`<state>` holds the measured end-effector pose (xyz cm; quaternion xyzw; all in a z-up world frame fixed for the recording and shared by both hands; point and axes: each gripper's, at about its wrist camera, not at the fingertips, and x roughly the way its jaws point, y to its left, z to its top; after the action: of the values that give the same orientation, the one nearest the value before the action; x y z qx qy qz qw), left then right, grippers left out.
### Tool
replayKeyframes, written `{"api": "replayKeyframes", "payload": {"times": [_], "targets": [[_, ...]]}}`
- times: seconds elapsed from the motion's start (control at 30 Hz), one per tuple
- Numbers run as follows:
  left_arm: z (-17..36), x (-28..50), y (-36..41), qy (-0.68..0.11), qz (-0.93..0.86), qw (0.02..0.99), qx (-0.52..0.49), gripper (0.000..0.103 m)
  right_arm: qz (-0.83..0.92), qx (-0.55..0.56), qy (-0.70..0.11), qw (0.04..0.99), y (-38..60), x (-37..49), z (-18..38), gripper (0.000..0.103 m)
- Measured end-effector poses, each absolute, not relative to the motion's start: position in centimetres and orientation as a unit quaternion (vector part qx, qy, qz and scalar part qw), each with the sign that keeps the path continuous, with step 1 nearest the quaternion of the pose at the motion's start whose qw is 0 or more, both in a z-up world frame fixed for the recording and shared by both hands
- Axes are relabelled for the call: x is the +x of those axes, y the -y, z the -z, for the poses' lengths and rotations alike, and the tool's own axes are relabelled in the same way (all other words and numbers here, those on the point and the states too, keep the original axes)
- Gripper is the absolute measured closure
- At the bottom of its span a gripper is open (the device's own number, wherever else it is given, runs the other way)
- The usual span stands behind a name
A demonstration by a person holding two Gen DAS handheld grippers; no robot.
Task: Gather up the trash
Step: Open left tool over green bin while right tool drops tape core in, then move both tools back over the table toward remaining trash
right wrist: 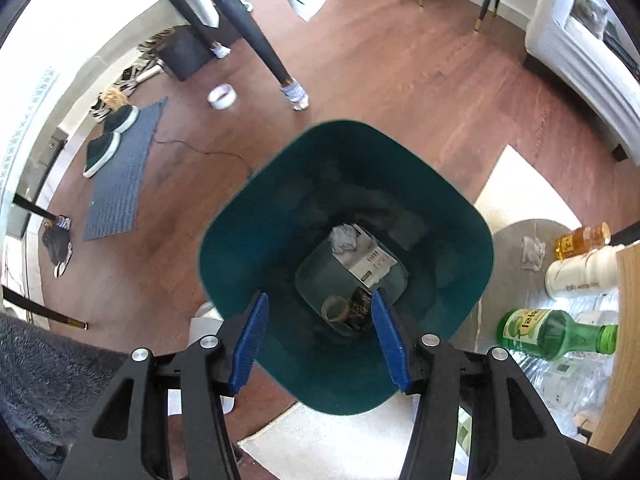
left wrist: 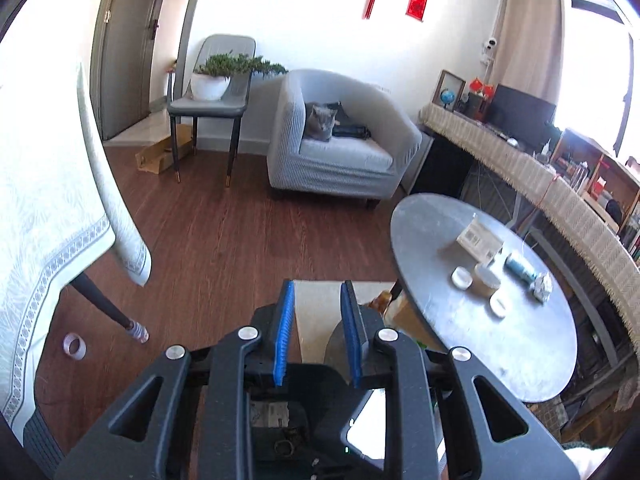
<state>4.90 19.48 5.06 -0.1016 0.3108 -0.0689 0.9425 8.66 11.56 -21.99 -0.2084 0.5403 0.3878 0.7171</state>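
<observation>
Blue-padded fingers of the left gripper (left wrist: 318, 332) sit nearest the lens, parted with nothing between them, hanging level over the wood floor (left wrist: 224, 240). Judged idle: it faces the room, not the trash. Further right, the round bench (left wrist: 520, 360) carries what looks like the remaining trash: a small carton (left wrist: 478, 238), lids and a cup (left wrist: 486, 278), a blue can (left wrist: 520, 266), crumpled foil (left wrist: 543, 287). A cat (left wrist: 319, 122) sits in the armchair (left wrist: 340, 160) beyond.

Right gripper (right wrist: 320, 334): fingers spread wide, holding nothing, aimed straight down into the green bin (right wrist: 248, 240). Probably placed so for dropping items in. At the bin's bottom lie a paper wad (right wrist: 344, 239), a box (right wrist: 370, 260), a ring of tape (right wrist: 336, 308), a dark wrapper (right wrist: 359, 310).

Only the right view shows the bin's contents, plus bottles (right wrist: 556, 334) on the floor beside it. Only the left view shows the bench top.
</observation>
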Motion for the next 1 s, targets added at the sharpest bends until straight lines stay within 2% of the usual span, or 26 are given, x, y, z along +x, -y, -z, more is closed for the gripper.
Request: {"api": "replayKeyframes", "payload": {"times": [0.1,0.17,0.37,0.43,0.6,0.77,1.0], "targets": [[-6.7,5.1,-19.0,-0.293,0.068,0.948,-0.106,0.079,-0.401,-0.205,-0.520,0.726,-11.3,8.2,19.9,0.049],[-7.5,5.0,-18.6,-0.288,0.066,0.949,-0.109,0.079,-0.411,-0.199,-0.498,0.737,-10.8,7.9,17.8,0.055],[-10.1,4.5,-16.6,-0.260,0.074,0.957,-0.109,0.079,-0.423,-0.165,-0.433,0.779,-7.6,7.6,11.4,0.062],[-10.8,4.0,-15.9,-0.249,0.075,0.960,-0.107,0.079,-0.422,-0.149,-0.417,0.791,-6.1,7.8,9.6,0.068],[-12.0,4.0,-14.1,-0.236,0.085,0.963,-0.101,0.079,-0.411,-0.117,-0.390,0.816,-2.4,8.5,6.6,0.068],[-11.7,4.6,-11.6,-0.245,0.093,0.961,-0.093,0.075,-0.393,-0.096,-0.372,0.835,1.2,9.1,4.9,0.072],[-10.3,5.8,-8.3,-0.266,0.113,0.952,-0.104,0.059,-0.357,-0.067,-0.353,0.862,6.7,10.6,2.7,0.072]]}}
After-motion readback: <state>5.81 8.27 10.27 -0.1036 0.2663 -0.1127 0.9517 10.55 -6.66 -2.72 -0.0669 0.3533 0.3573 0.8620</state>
